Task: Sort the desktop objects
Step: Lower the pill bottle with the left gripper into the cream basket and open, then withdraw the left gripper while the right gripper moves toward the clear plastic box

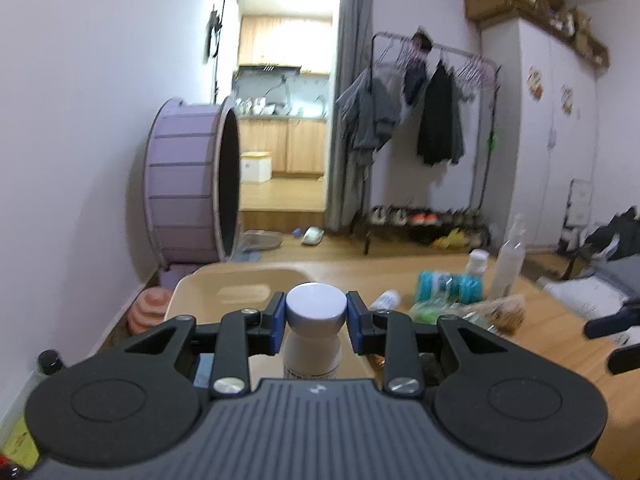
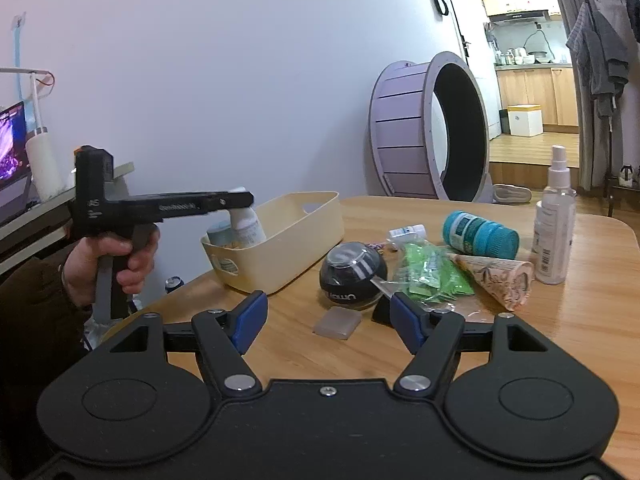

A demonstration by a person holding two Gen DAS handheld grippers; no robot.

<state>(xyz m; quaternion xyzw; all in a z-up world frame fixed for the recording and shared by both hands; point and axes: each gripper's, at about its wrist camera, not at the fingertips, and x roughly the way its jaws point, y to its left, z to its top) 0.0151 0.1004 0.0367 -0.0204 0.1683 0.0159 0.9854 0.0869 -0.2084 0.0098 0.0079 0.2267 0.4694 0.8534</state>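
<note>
My left gripper (image 1: 316, 316) is shut on the cap of a white bottle (image 1: 314, 350) and holds it upright over the cream bin (image 1: 240, 280). From the right wrist view, that left gripper (image 2: 240, 200) hangs over the near end of the cream bin (image 2: 288, 236), the white bottle (image 2: 250, 226) dipping into it beside another container. My right gripper (image 2: 328, 318) is open above the table, nothing between its fingers. Just ahead of it lie a grey eraser-like block (image 2: 337, 322) and a black ball-shaped gadget (image 2: 352, 276).
On the wooden table (image 2: 560, 340) lie a green packet (image 2: 432, 276), a teal bottle on its side (image 2: 480, 234), a patterned cone (image 2: 496, 276), a small white bottle (image 2: 406, 232) and an upright spray bottle (image 2: 556, 216). A purple wheel (image 2: 424, 132) stands behind.
</note>
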